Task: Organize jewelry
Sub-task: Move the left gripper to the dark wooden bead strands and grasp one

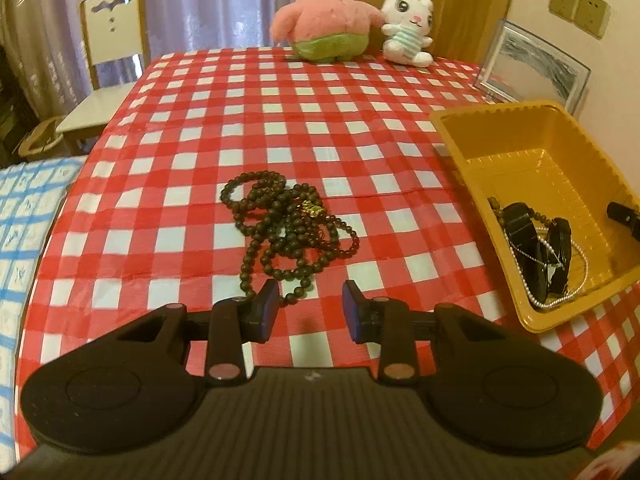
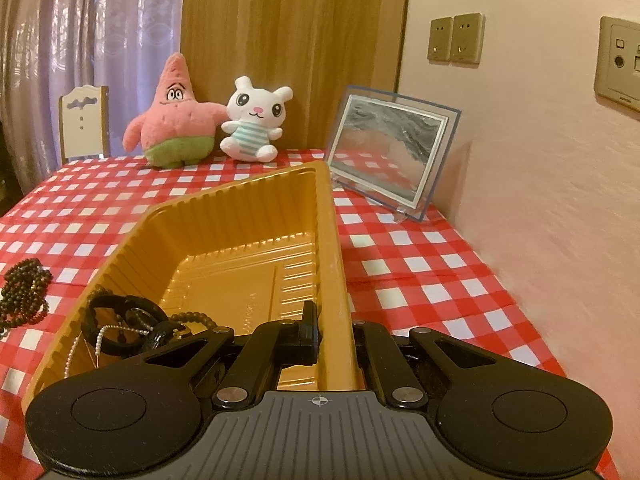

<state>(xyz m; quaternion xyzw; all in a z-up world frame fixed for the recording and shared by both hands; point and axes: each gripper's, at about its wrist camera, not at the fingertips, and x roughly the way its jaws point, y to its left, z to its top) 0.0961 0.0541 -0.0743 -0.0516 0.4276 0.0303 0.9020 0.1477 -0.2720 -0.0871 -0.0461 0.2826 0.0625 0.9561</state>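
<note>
We see our left hand-held gripper hovering low over the checkered surface, jaws spread wide and gripping nothing. A tangle of dark beads lies on the cloth just beyond its fingertips, one loop touching or passing behind the left finger. To the right sits the yellow tray, holding black bracelets and a pearl chain in its near corner. Our right hand-held gripper is clamped on the tray's right wall, one finger inside and the other hidden outside it. At the far edge stand a pink plush, a white plush and a framed picture.
</note>
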